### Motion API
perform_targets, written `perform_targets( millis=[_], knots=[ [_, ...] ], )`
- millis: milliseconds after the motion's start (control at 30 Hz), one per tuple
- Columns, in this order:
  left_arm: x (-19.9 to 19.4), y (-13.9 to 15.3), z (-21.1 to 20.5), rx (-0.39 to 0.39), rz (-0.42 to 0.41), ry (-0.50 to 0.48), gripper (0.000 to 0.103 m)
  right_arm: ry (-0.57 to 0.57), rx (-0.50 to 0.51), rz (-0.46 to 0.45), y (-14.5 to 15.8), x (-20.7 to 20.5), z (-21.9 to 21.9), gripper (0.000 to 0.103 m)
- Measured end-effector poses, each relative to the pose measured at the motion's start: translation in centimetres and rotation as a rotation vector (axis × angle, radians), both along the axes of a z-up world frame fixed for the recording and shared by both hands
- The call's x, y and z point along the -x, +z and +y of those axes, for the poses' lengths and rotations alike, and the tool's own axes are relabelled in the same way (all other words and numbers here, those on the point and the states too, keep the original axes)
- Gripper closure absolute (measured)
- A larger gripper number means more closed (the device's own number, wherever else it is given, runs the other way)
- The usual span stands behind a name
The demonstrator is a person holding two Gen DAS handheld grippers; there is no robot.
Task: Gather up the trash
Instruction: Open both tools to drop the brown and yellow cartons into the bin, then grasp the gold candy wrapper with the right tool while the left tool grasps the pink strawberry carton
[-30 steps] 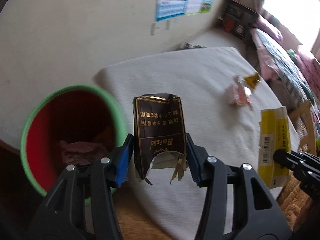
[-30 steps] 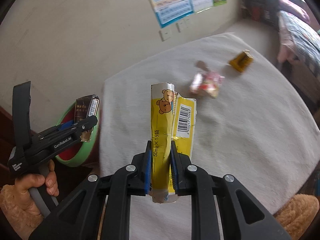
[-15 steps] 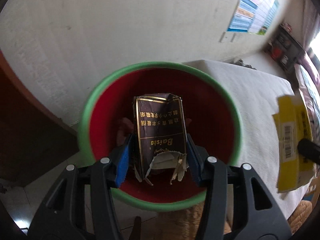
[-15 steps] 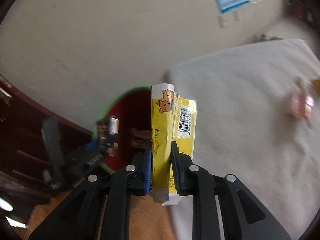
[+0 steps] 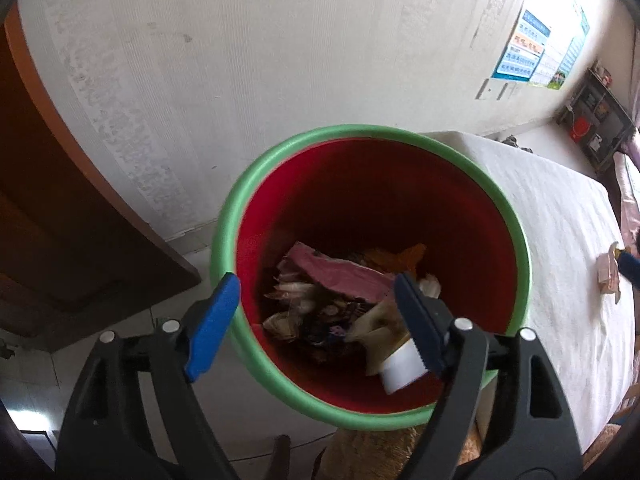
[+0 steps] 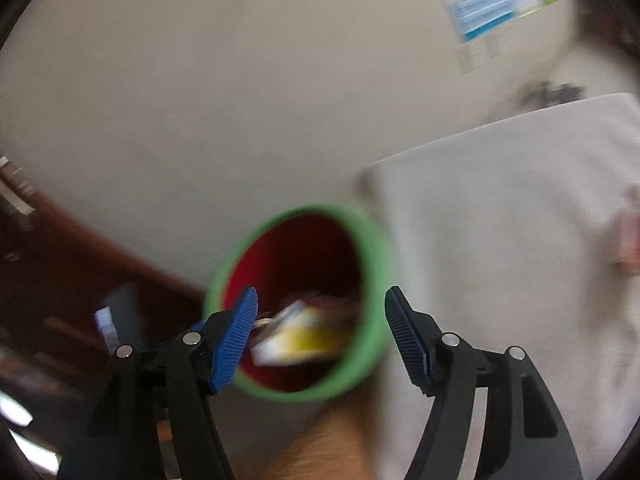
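Your left gripper (image 5: 316, 316) hangs over the bin (image 5: 516, 224), fingers (image 5: 212, 320) spread wide, nothing between them; your right gripper (image 6: 320, 336) is spread wide too, empty, over the same bin (image 6: 376, 248); trash (image 5: 340, 276) is piled at the bin's bottom, a pink scrap on top; the yellow wrapper (image 6: 304, 340) sits inside, blurred; bin stands just beside the white-covered tabletop (image 5: 560, 216); a pink wrapper (image 5: 606, 276) lies further out on it; poster (image 5: 532, 52) on the wall.
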State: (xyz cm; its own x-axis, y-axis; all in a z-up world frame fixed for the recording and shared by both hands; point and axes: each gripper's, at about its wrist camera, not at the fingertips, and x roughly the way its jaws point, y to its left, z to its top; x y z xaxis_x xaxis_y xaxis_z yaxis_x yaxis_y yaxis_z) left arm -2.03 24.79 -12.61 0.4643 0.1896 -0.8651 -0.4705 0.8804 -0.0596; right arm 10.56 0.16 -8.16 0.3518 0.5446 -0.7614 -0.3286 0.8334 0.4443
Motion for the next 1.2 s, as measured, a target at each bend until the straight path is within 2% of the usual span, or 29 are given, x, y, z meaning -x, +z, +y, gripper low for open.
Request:
perform_targets(
  millis=[133,200,267,400,533,667,733,800,833,933,1100,1200],
  knots=[
    [-1.1,-0.3,-1.4,-0.007,0.020,-0.039,0.026,-0.293,0.142,-0.018,-1.3,-4.3,-10.2,0.038],
    [-1.7,-0.5,-2.8,-0.018,0.035,-0.075,0.026,-0.431,0.191,-0.028,-1.8,-6.1,-15.3,0.038],
    [-2.1,-0.6,-4.2,-0.023,0.044,-0.109,0.026,-0.570,0.218,0.002,-3.0,-8.3,-20.5,0.038],
    [-3.2,-0.3,-7.4,-0.033,0.053,-0.193,0.026,-0.720,0.235,0.061,-5.0,-11.0,-26.6,0.038],
    [-4.0,0.1,-11.1,-0.057,0.064,-0.286,0.026,-0.746,0.248,0.102,-6.7,-13.8,-29.0,0.038],
    [-4.8,0.0,-13.9,-0.071,0.087,-0.357,0.026,-0.727,0.233,0.120,-7.7,-15.4,-28.7,0.041],
    [-5.3,0.1,-15.4,-0.065,0.087,-0.392,0.026,-0.693,0.206,0.121,-7.5,-15.8,-28.6,0.063],
    [-6.0,0.3,-17.1,-0.055,0.076,-0.431,0.026,-0.670,0.191,0.095,-7.1,-15.7,-28.5,0.075],
    [-6.6,0.5,-18.0,-0.049,0.066,-0.454,0.026,-0.661,0.184,0.079,-6.7,-15.0,-28.5,0.079],
    [-8.7,0.8,-21.5,-0.017,0.036,-0.531,0.026,-0.617,0.101,0.032,-4.9,-12.3,-29.0,0.079],
    [-13.0,0.5,-27.9,0.042,0.001,-0.654,0.026,-0.572,0.063,-0.001,-3.1,-3.5,-30.4,0.079],
    [-15.3,0.0,-31.9,0.031,-0.006,-0.705,0.024,-0.615,0.051,0.016,-3.3,2.4,-31.5,0.079]
  ],
)
